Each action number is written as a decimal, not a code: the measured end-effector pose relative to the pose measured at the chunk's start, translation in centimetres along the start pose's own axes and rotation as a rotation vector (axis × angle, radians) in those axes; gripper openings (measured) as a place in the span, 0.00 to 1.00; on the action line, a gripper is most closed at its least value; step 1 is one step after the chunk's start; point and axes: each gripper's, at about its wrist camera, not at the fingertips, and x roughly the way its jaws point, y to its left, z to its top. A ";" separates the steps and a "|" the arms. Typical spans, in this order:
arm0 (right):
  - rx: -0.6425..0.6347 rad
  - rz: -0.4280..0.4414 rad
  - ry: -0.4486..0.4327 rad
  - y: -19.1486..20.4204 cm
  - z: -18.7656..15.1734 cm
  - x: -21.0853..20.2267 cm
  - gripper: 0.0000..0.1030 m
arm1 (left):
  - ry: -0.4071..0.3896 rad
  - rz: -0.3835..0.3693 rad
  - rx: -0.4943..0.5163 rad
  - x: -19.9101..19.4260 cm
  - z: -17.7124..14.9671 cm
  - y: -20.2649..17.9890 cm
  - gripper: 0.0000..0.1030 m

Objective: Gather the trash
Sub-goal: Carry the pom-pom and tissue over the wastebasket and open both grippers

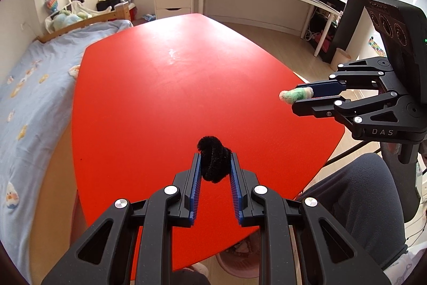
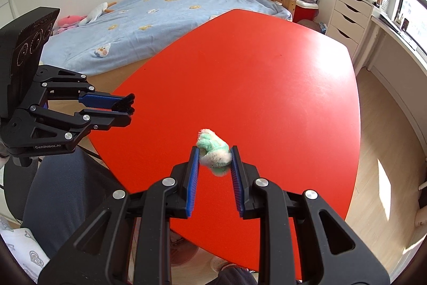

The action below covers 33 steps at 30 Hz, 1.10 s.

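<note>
Over red table (image 1: 165, 87), fingers pinch fuzzy wads.

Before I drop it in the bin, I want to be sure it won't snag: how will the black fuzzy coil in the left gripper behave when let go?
The black coil looks like twisted pipe cleaner: probably very light and springy. Its fuzz may cling to the ribbed pads of the left gripper, so it might hang briefly rather than fall cleanly.

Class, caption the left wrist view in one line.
Left claw grips black fuzzy wad above red table.
</note>
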 end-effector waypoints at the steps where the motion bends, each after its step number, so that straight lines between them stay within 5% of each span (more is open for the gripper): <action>1: 0.002 -0.002 -0.008 0.3 -0.4 -0.6 0.22 | -0.008 0.001 -0.003 -0.5 -0.3 -0.2 0.20; 15: 0.039 0.029 -0.077 5.0 -6.0 -6.1 0.22 | -0.068 -0.018 -0.040 -5.3 -4.8 -2.4 0.20; 33: 0.057 0.091 -0.015 8.7 -11.1 -7.0 0.22 | -0.013 -0.095 -0.035 -6.0 -10.0 -5.4 0.20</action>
